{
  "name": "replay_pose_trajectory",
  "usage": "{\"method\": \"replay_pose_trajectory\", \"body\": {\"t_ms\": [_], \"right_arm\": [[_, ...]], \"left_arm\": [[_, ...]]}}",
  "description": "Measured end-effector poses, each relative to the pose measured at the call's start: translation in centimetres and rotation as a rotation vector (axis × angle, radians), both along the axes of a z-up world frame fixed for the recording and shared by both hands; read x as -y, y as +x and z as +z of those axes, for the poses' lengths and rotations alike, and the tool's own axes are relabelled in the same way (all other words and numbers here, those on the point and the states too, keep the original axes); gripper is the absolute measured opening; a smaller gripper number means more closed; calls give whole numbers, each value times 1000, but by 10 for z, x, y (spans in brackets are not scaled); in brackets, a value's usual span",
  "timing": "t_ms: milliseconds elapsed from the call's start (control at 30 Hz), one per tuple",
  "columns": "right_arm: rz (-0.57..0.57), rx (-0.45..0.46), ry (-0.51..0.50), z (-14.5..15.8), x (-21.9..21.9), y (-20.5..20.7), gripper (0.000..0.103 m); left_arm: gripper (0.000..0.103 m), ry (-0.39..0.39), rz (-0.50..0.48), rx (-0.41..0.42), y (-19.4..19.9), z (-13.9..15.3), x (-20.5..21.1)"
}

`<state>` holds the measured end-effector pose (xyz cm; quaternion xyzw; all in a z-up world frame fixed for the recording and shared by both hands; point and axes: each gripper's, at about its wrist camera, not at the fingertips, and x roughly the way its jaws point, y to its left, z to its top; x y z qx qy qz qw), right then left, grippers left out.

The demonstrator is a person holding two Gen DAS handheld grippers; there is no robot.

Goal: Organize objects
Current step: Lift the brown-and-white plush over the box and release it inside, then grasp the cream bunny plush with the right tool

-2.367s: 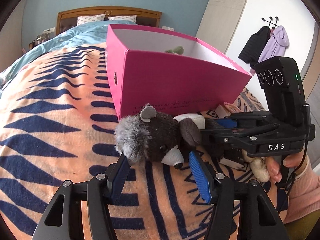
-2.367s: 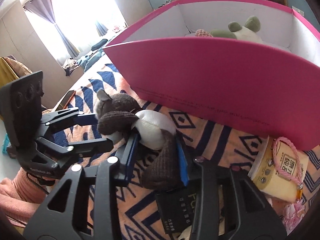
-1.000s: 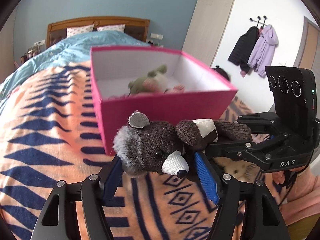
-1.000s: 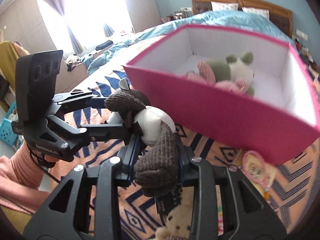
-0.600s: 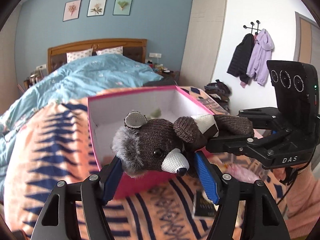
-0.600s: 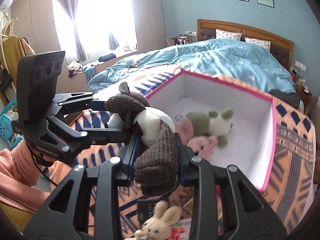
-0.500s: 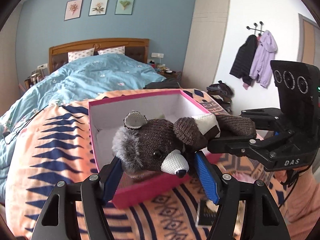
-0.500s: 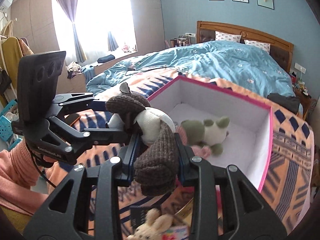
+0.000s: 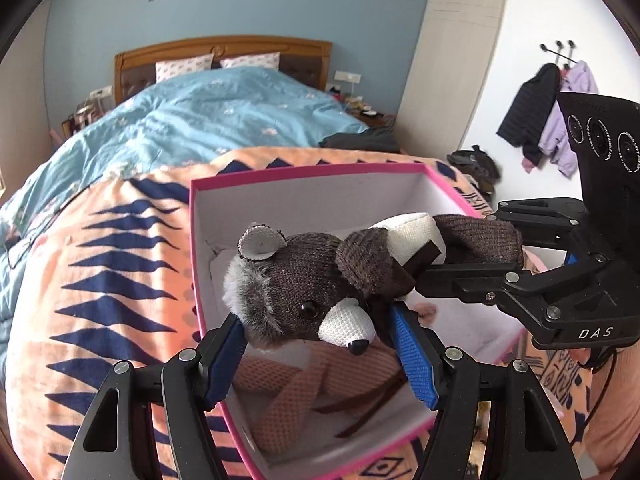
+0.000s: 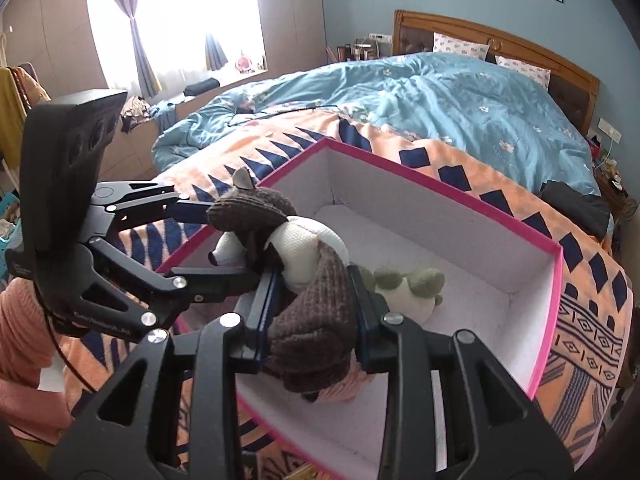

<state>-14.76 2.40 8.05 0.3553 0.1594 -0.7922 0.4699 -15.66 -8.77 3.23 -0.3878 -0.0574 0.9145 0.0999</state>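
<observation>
A brown knitted plush bear (image 9: 304, 280) with a white belly hangs in the air over the open pink box (image 9: 304, 174). My left gripper (image 9: 320, 344) is shut on its head. My right gripper (image 10: 312, 300) is shut on its brown legs (image 10: 316, 332). In the right wrist view the bear (image 10: 256, 216) is above the box's near left part (image 10: 440, 196). A green and white plush (image 10: 404, 284) and a pink knitted plush (image 9: 292, 396) lie inside the box.
The box stands on an orange blanket with navy triangles (image 9: 100, 280) on a bed. A blue duvet (image 9: 200, 120) and wooden headboard (image 9: 224, 50) lie beyond. Coats hang on the right wall (image 9: 548, 120). A window with curtains (image 10: 168, 20) is at the left.
Both grippers have lifted the bear off the blanket and carried it up and over the pink box. The box's inside now shows below the bear.
</observation>
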Motion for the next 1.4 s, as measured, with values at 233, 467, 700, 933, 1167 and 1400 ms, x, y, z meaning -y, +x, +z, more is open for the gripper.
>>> {"method": "replay_pose_trajectory", "body": {"t_ms": [233,467,700,933,1167,1400], "right_arm": [[-25,38,35,-8,23,-37,36],[-127,77,33,-15,29,-62,36],[-202,91,20,-14,9,-62,38],[-181,71,-92,6,-27,-29,48],[-129,39,-208,23,-75,34,56],[-149,46,-215,7,-124,80,64]], "left_arm": [[70,6,42,43,-20,-7,6],[70,-10,52,32,-22,-8,1],[73,10,46,-35,-4,-2,1],[79,43,-5,-144,38,16,-8],[89,42,-60,-257,89,33,-31],[103,48,-125,-296,127,21,-62]]}}
